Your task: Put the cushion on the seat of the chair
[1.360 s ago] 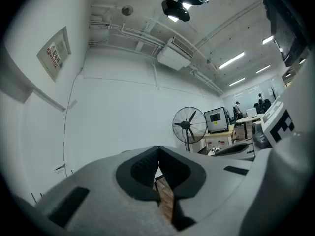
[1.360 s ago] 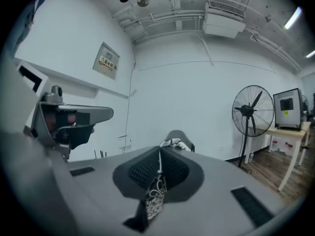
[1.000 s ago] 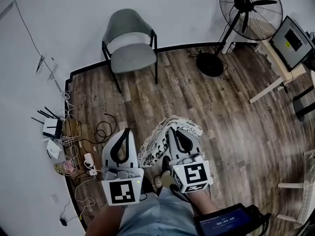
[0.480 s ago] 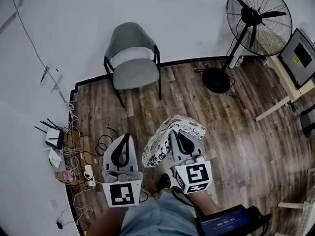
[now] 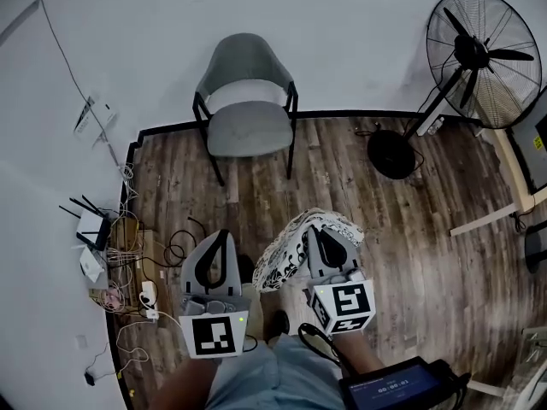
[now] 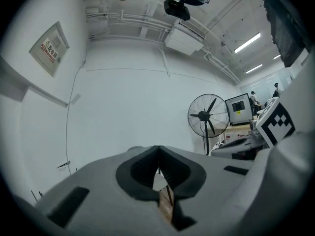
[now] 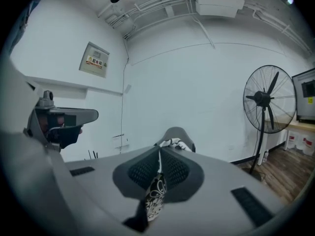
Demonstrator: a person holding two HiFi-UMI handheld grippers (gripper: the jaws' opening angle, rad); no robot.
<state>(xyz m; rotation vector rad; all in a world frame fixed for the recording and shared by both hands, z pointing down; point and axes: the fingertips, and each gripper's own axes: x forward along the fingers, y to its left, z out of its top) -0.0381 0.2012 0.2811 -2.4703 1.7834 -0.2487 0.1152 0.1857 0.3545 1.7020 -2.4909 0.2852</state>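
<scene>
At lower centre the right gripper [image 5: 314,231] clamps the black-and-white patterned fabric cushion [image 5: 282,261]; the left gripper [image 5: 219,236] beside it is closed on nothing. The grey black-legged chair [image 5: 250,128] stands at upper centre.

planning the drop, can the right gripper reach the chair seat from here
Probably not yet. The right gripper, shut on the cushion, is well short of the chair, whose seat is bare. Only open floor lies between them, so nothing seems to block the way once it is carried closer.
</scene>
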